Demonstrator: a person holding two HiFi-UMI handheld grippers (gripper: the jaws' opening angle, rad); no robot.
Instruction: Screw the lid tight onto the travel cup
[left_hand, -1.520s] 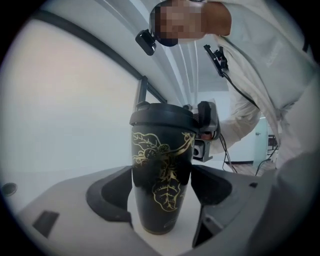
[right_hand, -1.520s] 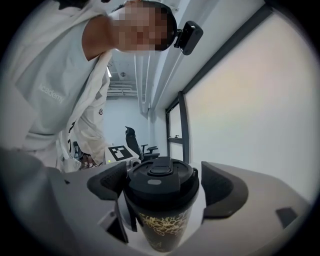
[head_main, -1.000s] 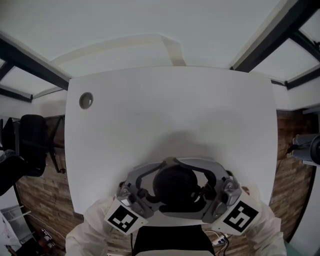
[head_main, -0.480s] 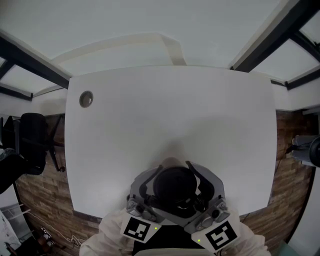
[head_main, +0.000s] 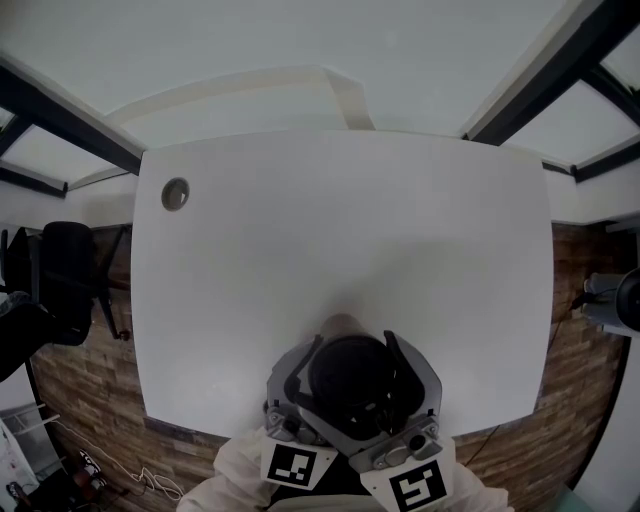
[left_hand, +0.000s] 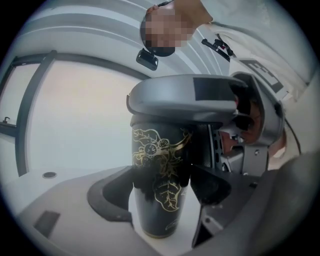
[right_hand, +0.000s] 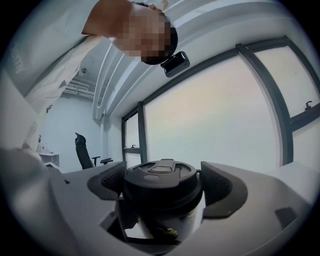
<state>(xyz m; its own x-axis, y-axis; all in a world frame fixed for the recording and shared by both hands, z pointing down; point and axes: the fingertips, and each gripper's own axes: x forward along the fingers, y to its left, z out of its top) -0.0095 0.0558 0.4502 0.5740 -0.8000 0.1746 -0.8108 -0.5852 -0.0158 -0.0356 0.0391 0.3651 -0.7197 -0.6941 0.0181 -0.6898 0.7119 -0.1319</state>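
A black travel cup with a gold leaf pattern stands upright on the white table, close to its front edge. Its black lid sits on top, flip tab up. My left gripper is shut on the cup's lower body, one pad pressing on each side. My right gripper is shut on the lid, higher up, crossing over the left one. In the head view, both grippers reach in from the near side and their marker cubes sit side by side. The cup's body is hidden there under the lid.
A round grommet sits in the table's far left corner. A black office chair stands off the table's left side. The table's front edge runs just under my hands, with brick-pattern floor beyond it.
Both grippers have swung around the cup towards each other. The left marker cube moved right and the right one moved left and nearer to me. The cup has stayed in place.
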